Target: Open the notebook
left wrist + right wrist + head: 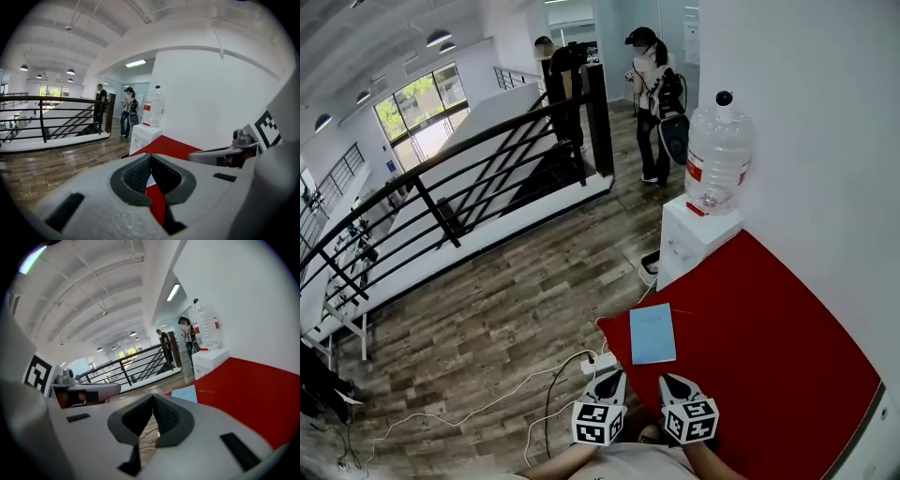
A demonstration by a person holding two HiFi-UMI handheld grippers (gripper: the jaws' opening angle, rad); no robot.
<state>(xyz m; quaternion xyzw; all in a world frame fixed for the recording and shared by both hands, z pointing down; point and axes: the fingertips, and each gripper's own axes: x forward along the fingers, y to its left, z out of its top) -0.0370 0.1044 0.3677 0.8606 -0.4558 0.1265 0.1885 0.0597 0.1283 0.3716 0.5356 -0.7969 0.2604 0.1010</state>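
Observation:
A closed light-blue notebook (652, 333) lies flat on the red table (769, 347), near its left front corner. It also shows ahead in the right gripper view as the notebook (185, 393). My left gripper (617, 375) hovers just short of the notebook's near edge, and its jaws are shut with nothing between them (151, 157). Beside it my right gripper (667, 378) is at the same distance from the notebook, also shut and empty (153, 397). Neither gripper touches the notebook.
A white water dispenser (694, 239) with a large clear bottle (717, 155) stands at the table's far end against the white wall. A power strip (598, 361) and cables lie on the wooden floor at left. A black railing (469, 178) and two people (652, 103) are farther off.

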